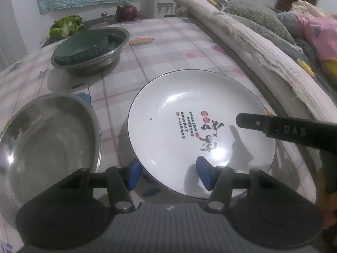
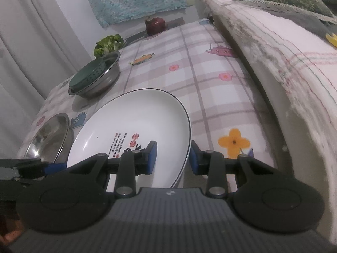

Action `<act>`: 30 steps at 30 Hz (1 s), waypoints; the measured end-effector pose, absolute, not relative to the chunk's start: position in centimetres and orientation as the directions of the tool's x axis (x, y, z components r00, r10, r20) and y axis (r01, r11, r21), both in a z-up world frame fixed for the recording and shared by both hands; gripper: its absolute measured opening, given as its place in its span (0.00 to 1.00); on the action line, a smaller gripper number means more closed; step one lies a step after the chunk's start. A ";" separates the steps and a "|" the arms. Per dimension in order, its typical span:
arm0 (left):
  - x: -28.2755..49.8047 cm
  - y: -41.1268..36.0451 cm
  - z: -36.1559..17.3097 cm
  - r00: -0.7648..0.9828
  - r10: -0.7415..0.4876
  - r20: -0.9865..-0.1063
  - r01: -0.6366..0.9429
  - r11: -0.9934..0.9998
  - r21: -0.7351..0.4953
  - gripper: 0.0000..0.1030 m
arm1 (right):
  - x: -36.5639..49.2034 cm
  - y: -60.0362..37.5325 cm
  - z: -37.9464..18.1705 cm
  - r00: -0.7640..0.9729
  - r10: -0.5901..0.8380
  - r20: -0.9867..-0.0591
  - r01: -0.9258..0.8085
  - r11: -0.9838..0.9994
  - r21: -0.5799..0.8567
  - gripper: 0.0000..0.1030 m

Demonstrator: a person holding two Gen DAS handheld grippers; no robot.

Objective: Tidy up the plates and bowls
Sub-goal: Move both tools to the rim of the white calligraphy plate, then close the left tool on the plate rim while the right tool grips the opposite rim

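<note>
Between both grippers' jaws, the white plate (image 1: 189, 126) is sitting — left gripper (image 1: 168, 175) and right gripper (image 2: 171, 158) straddling opposite rims, pads apart, right's opening; only the left wrist view is showing the steel bowl (image 1: 42, 143) whole.

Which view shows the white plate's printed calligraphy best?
The left wrist view: the white plate lies almost face-on, so its black calligraphy and red seals read nearly whole, crossed only by the right tongs. In the right wrist view the plate is seen at a slant and the tongs' own finger covers much of the print.
</note>
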State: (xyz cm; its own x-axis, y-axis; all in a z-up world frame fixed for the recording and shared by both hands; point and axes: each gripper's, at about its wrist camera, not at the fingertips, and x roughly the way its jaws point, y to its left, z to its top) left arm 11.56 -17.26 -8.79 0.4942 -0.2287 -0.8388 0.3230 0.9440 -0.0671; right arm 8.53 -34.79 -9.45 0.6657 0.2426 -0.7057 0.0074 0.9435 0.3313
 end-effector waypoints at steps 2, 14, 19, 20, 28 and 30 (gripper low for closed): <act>11.0 -17.1 -8.7 0.490 -0.230 -0.841 0.325 0.943 -0.069 0.55 | 7.8 -34.8 -9.5 0.668 0.242 -0.704 0.017 0.940 0.340 0.32; 7.7 -16.6 -8.7 0.493 -0.225 -0.840 0.330 0.942 -0.058 0.57 | 4.3 -33.9 -9.7 0.683 0.254 -0.685 0.013 0.933 0.359 0.34; 7.0 -16.4 -8.7 0.498 -0.227 -0.837 0.325 0.944 -0.062 0.57 | 3.8 -33.7 -9.7 0.687 0.255 -0.681 0.010 0.933 0.360 0.35; 6.9 -16.4 -8.7 0.499 -0.227 -0.836 0.325 0.944 -0.062 0.57 | 3.7 -33.6 -9.7 0.687 0.256 -0.680 0.010 0.932 0.361 0.35; 6.7 -16.5 -8.8 0.501 -0.237 -0.833 0.332 0.941 -0.068 0.63 | 3.6 -33.6 -9.7 0.684 0.265 -0.680 0.007 0.929 0.369 0.39; 6.7 -16.6 -8.8 0.499 -0.240 -0.832 0.334 0.940 -0.071 0.65 | 3.6 -33.6 -9.8 0.684 0.266 -0.680 0.005 0.930 0.369 0.40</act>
State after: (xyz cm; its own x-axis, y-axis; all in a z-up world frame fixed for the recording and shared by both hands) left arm 6.73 -16.59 -8.85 0.4994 -0.2403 -0.8324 0.3341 0.9399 -0.0708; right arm 3.65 -33.58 -9.75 0.6837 0.2657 -0.6796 0.0052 0.9295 0.3687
